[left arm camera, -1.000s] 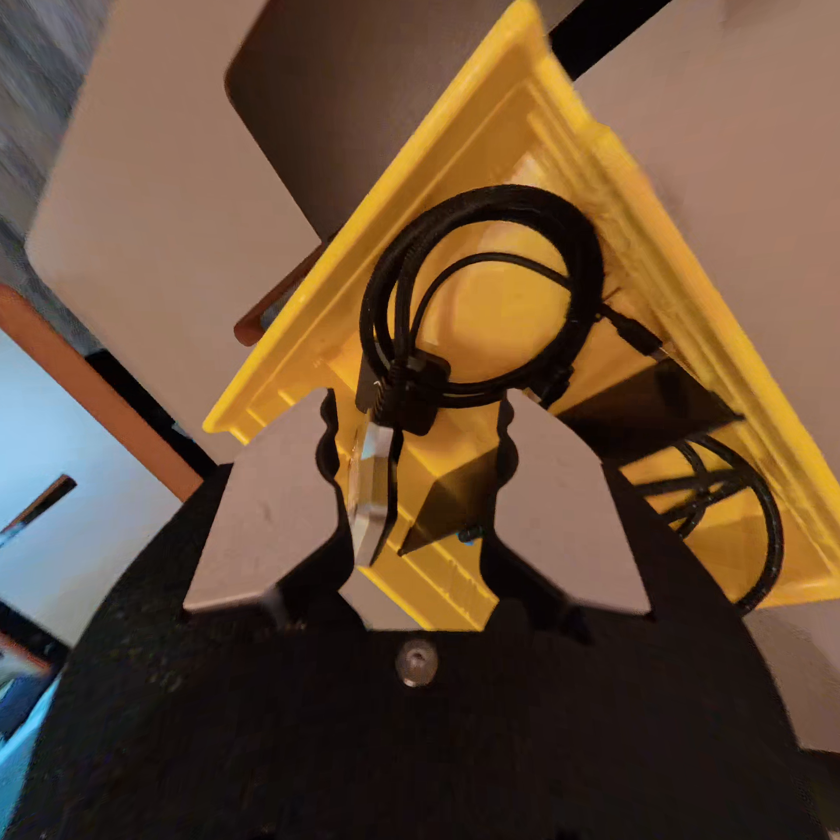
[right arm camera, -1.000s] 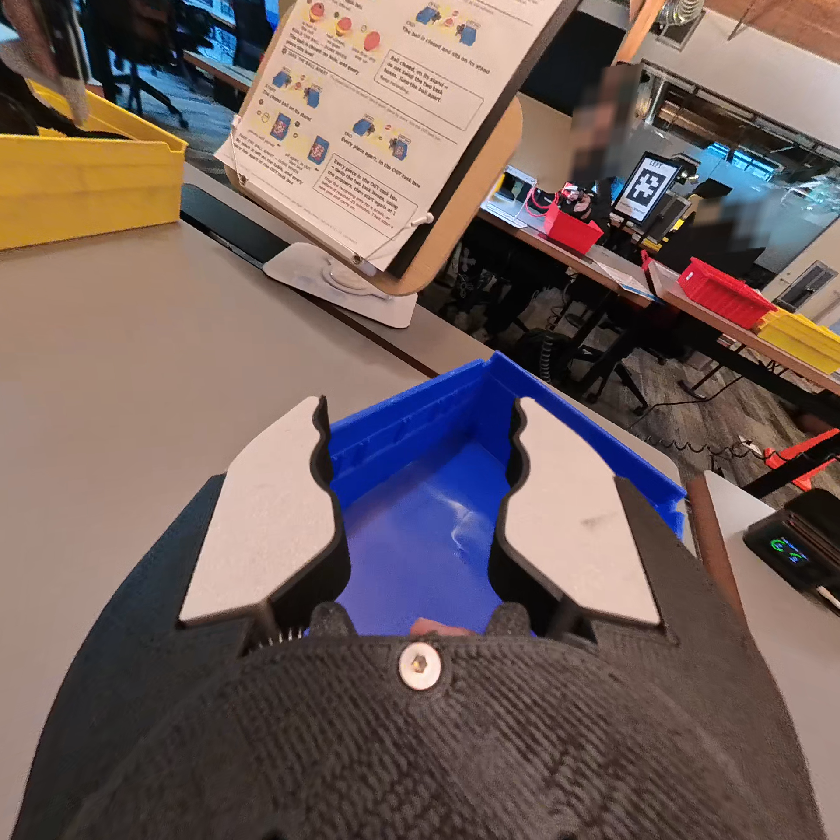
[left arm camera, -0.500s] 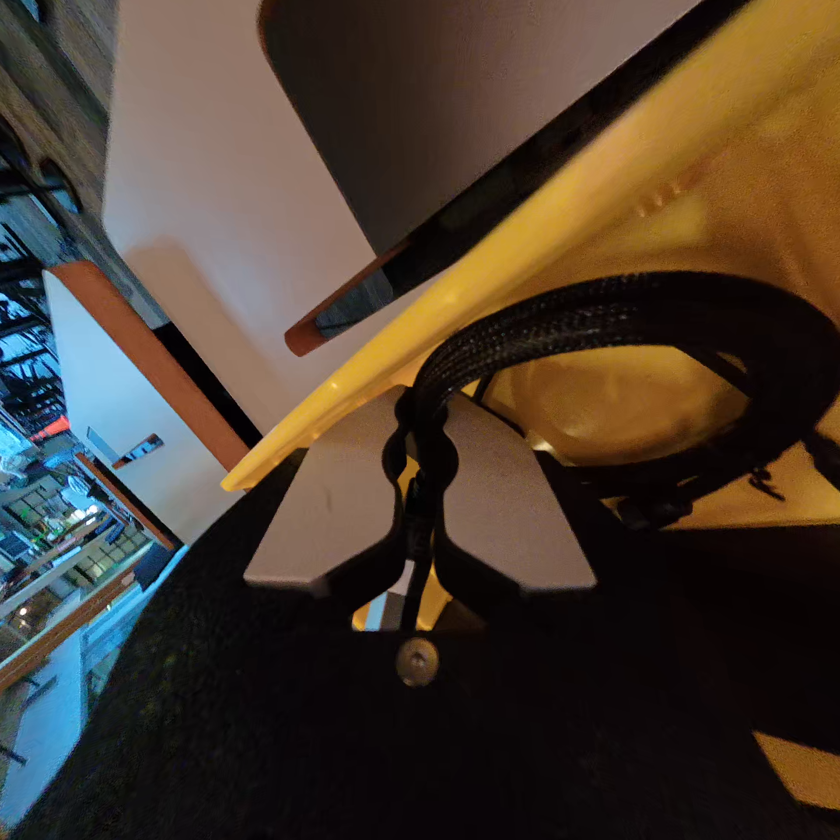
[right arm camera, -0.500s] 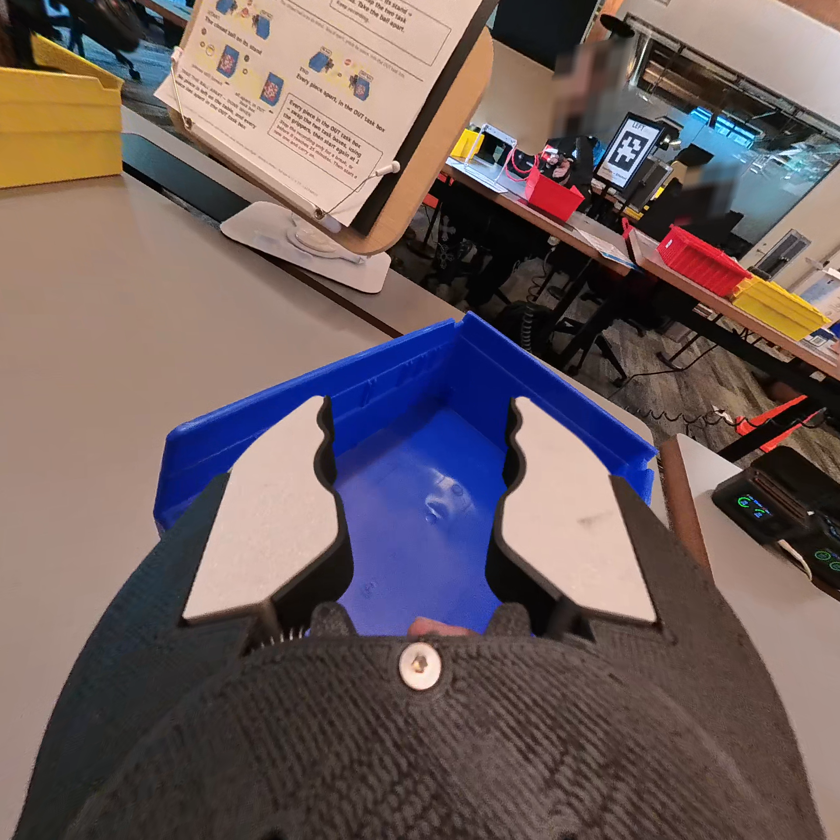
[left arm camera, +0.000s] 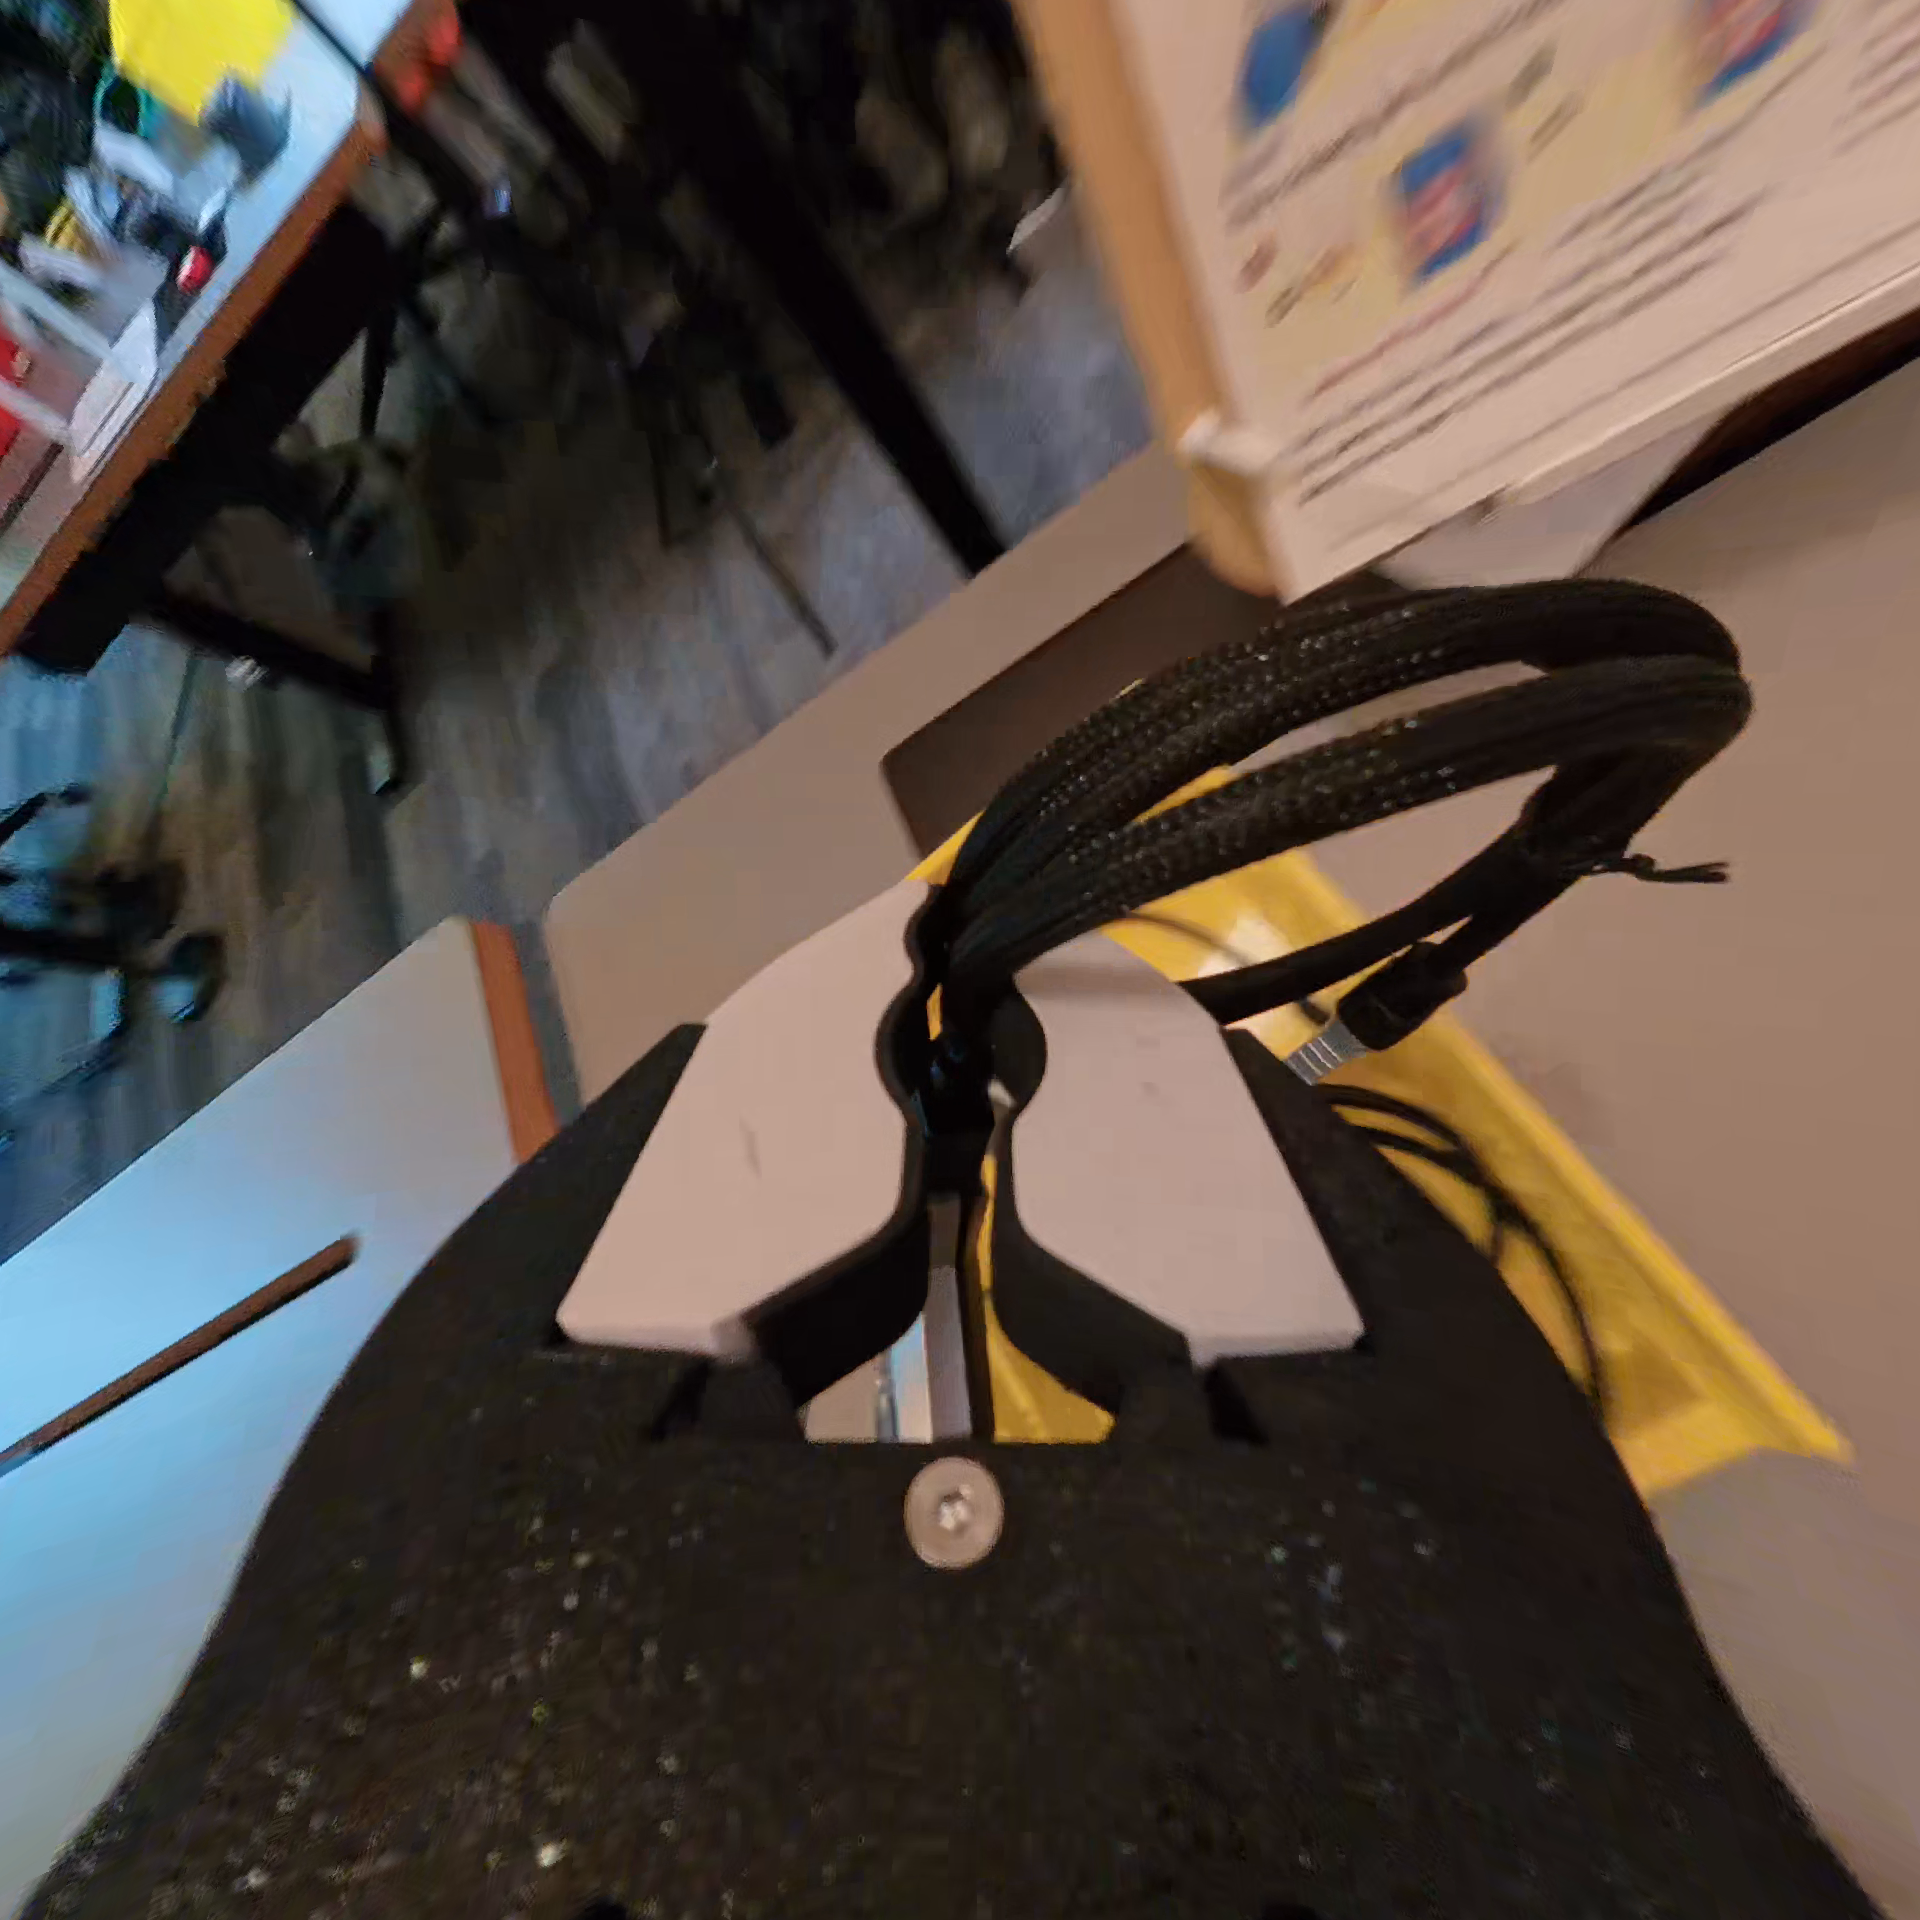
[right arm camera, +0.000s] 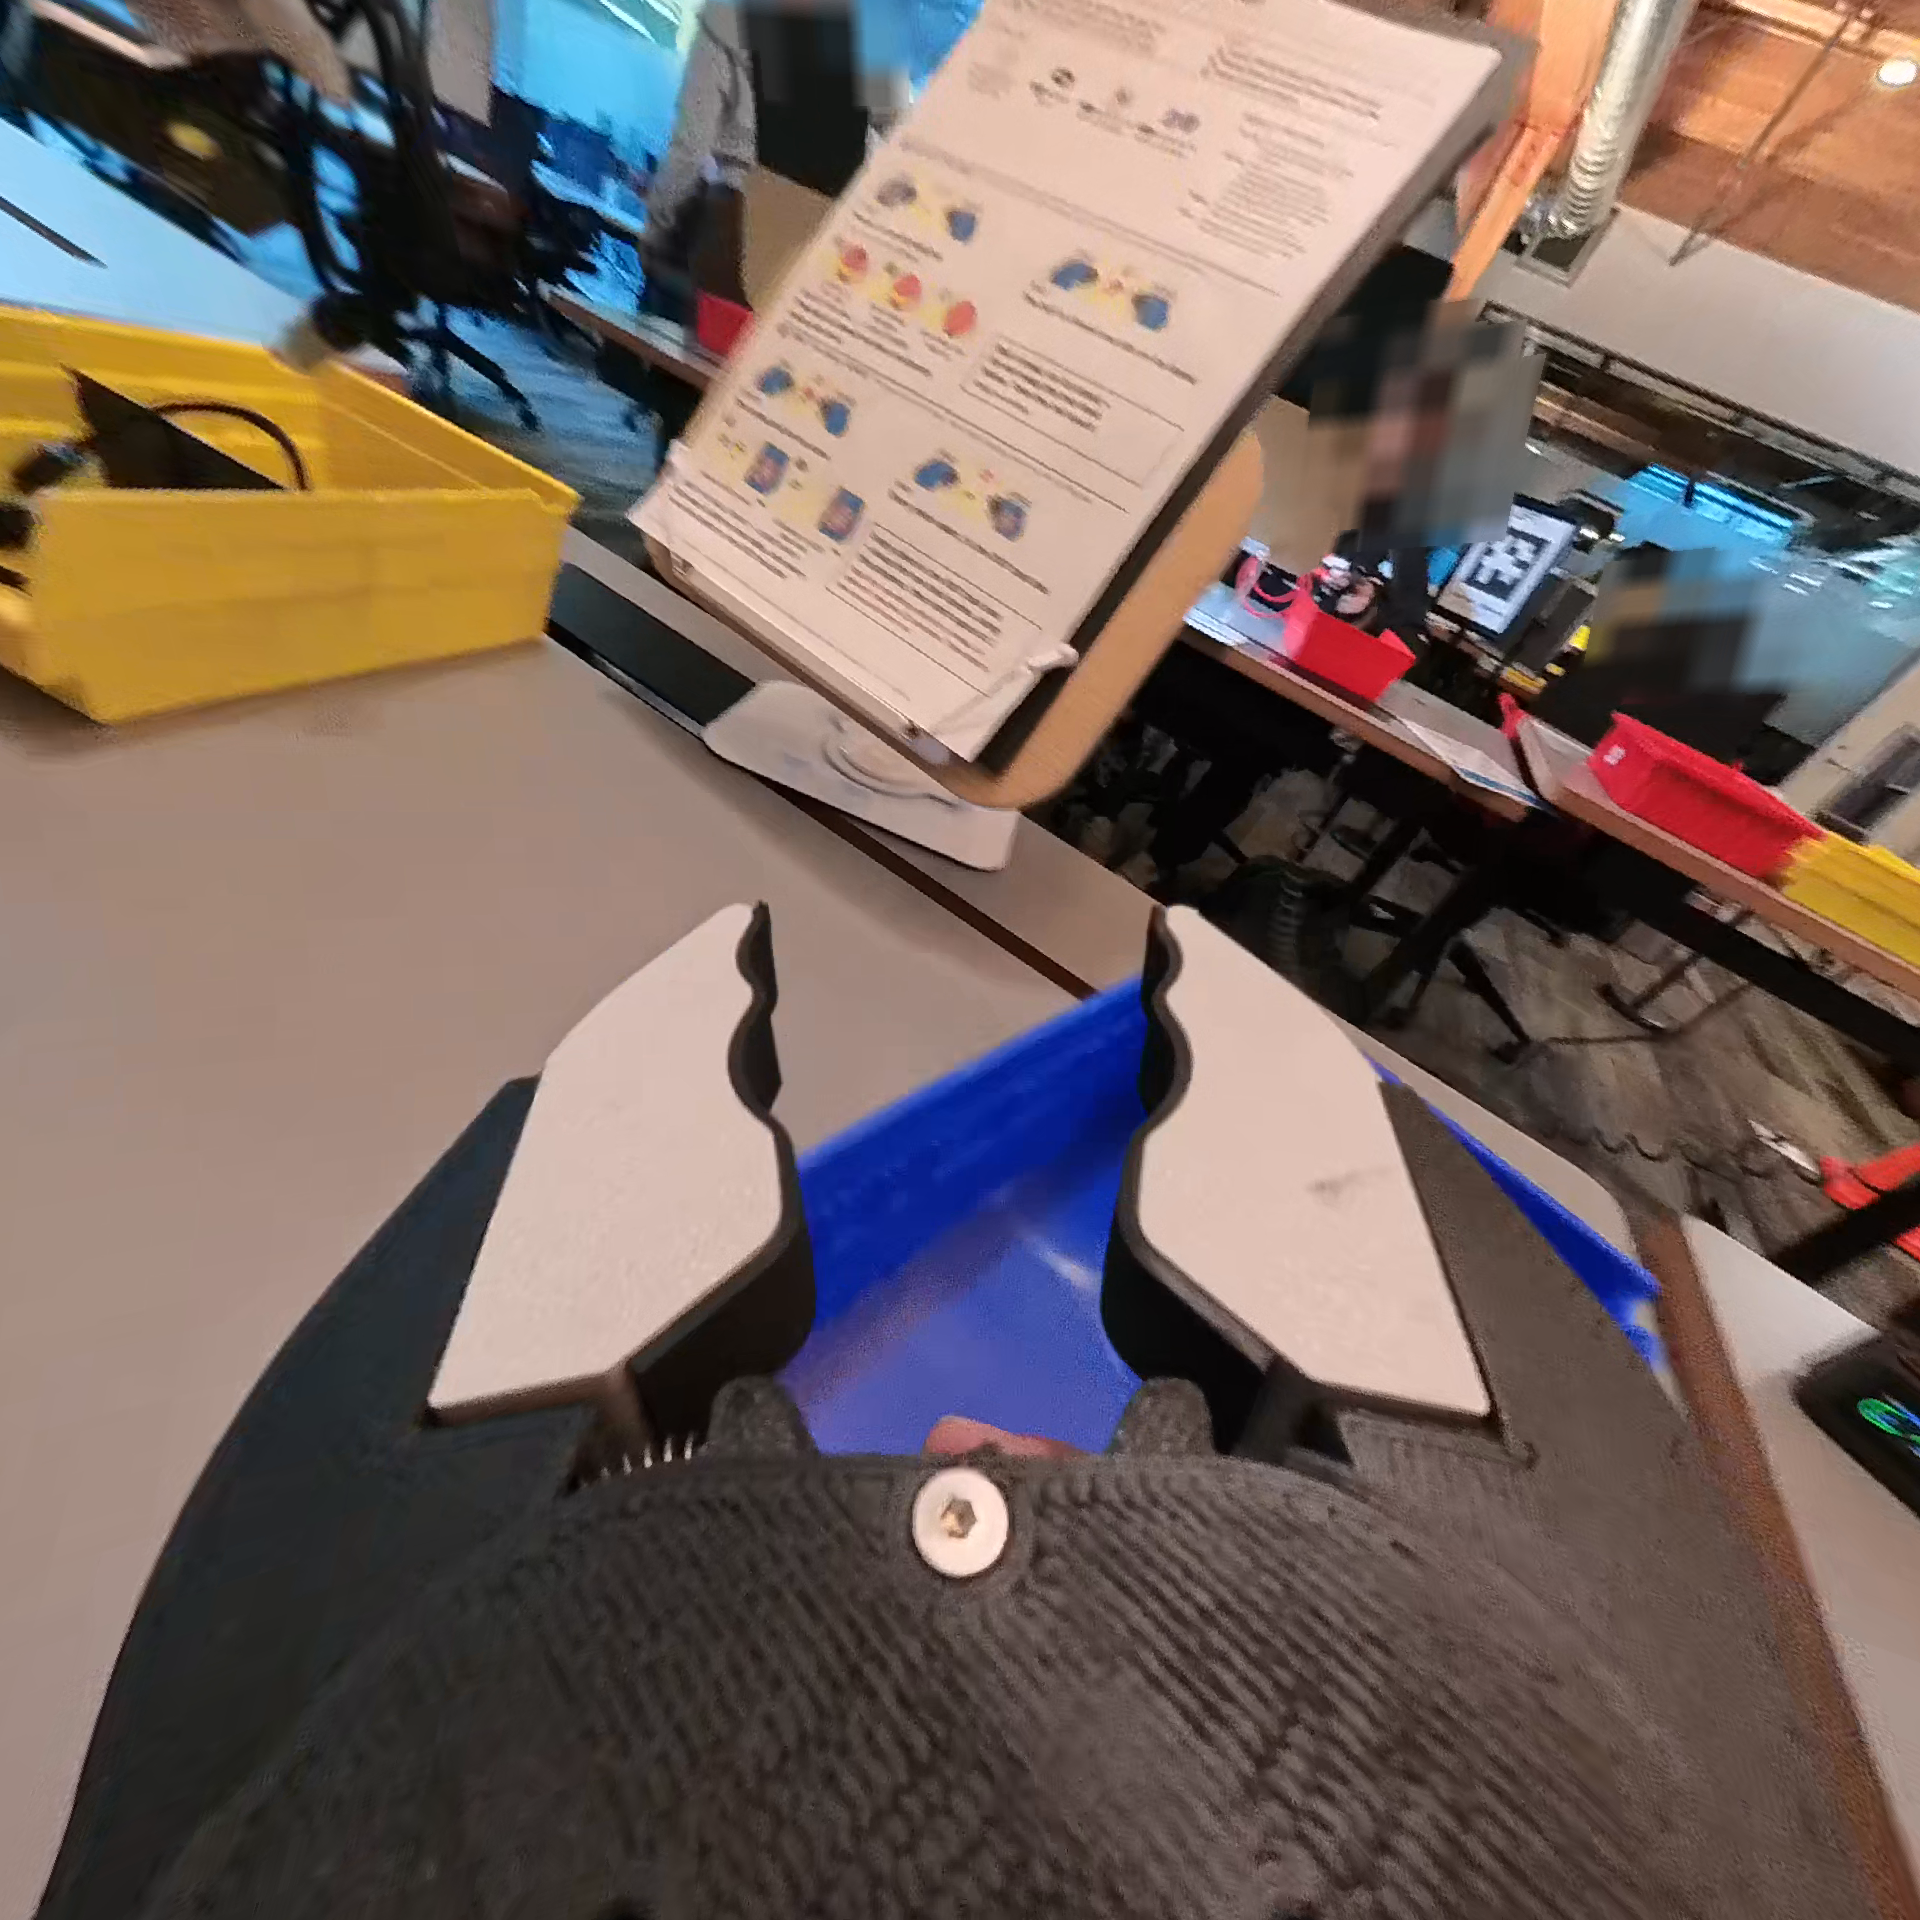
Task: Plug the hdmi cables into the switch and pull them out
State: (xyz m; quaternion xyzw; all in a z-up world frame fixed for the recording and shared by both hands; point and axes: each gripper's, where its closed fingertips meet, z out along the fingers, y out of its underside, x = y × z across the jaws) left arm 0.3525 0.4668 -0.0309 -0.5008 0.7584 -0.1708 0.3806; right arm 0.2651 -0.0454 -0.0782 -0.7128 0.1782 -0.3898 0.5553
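My left gripper [left arm camera: 951,997] is shut on a coiled black braided HDMI cable [left arm camera: 1351,727] and holds it in the air above the yellow bin [left arm camera: 1475,1174]. One plug with a metal tip [left arm camera: 1371,1023] hangs from the coil at the right. More black cable lies in the bin [left arm camera: 1455,1153]. My right gripper [right arm camera: 956,997] is open and empty above the blue bin [right arm camera: 966,1278]. In the right wrist view the yellow bin [right arm camera: 260,582] stands far left, with a dark flat piece [right arm camera: 145,447] and black cable inside. I cannot make out the switch.
An instruction sheet on a wooden stand [right arm camera: 1039,395] is at the table's back edge, between the bins; it also shows in the left wrist view [left arm camera: 1507,260]. The grey tabletop [right arm camera: 312,935] lies between the bins. A dark device [right arm camera: 1870,1423] sits at the right edge.
My left gripper has closed on the cable coil inside the yellow bin and lifted it up out of the bin. My right gripper has stayed open over the blue bin and tilted up slightly.
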